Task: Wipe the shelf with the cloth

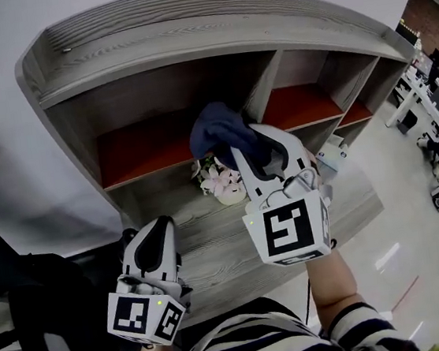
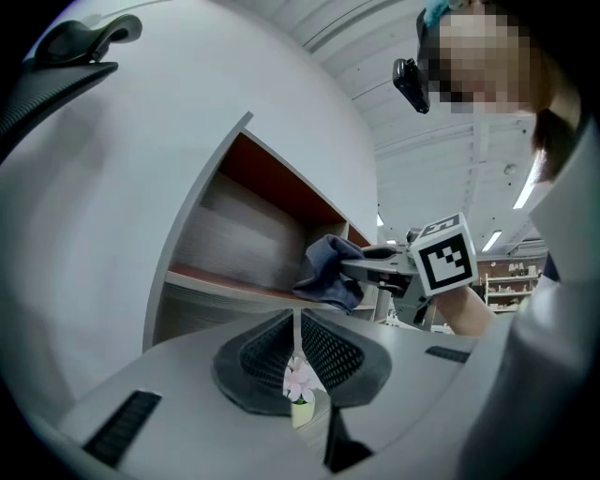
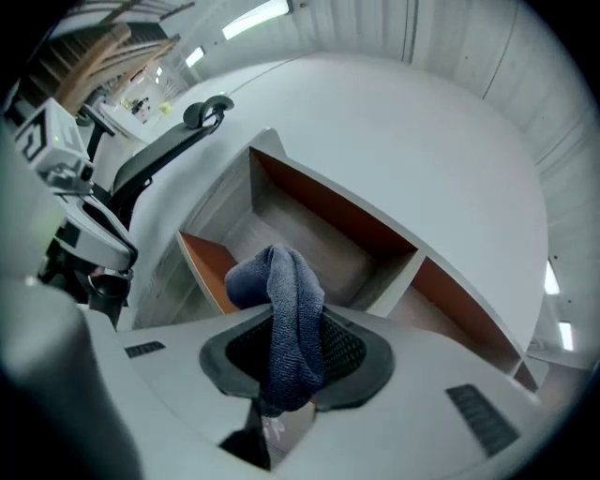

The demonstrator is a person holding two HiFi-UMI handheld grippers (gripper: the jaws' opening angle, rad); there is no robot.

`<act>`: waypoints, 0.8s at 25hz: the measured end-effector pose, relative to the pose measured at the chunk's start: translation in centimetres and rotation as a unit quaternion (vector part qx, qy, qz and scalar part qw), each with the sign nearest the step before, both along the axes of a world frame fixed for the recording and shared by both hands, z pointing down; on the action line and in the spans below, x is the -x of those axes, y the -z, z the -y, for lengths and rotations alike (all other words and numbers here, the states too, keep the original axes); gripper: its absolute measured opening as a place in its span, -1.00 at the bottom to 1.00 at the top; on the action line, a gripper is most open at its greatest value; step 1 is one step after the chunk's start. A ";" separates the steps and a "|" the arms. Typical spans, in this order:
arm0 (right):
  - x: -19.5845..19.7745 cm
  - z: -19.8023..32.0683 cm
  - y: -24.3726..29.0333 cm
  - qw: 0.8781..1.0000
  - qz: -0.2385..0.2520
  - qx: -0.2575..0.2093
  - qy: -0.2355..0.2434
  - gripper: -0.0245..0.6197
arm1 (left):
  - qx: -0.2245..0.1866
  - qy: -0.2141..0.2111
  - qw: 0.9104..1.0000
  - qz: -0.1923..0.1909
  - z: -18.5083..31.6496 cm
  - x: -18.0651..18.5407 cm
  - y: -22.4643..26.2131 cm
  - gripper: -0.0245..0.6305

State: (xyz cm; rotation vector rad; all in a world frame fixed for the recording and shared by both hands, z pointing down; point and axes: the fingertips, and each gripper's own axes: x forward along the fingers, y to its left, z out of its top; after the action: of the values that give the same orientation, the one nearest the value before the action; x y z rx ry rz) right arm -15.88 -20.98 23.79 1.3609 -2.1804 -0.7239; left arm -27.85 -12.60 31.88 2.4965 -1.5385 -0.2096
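In the head view, your right gripper (image 1: 254, 144) was reached into the grey wood-grain shelf with red-orange back panels (image 1: 186, 36). It carried the bunched dark blue cloth (image 1: 218, 131) at the mouth of the wide left compartment, by the upright divider. A small pale pot of pink flowers (image 1: 222, 182) stood on the board just below the cloth. Your left gripper (image 1: 155, 233) hung lower, near that board's front edge and well apart from the cloth.

In the left gripper view, your left gripper (image 2: 296, 323) had its jaws pressed together on nothing, leaving only a thin slit. The flower pot (image 2: 300, 384) showed beyond them. Higher up, the right gripper (image 2: 375, 270) held the cloth (image 2: 328, 272) against the edge of the shelf (image 2: 234, 234).

In the right gripper view, your right gripper (image 3: 291, 352) was pinching the cloth (image 3: 286, 309). The fabric rose out of the jaws as a thick fold, with the shelf (image 3: 309, 234) open behind it.
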 end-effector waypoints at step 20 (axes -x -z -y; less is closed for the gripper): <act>-13.9 0.4 1.4 0.979 0.108 0.023 0.172 -0.61 | -0.007 0.068 0.997 0.037 5.2 -15.4 1.6 -0.81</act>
State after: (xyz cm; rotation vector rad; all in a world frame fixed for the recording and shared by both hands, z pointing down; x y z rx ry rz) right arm -1.95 -21.42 22.36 1.0921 -2.6282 -0.6672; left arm -12.44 -17.82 30.33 2.4363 -1.7451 -0.1505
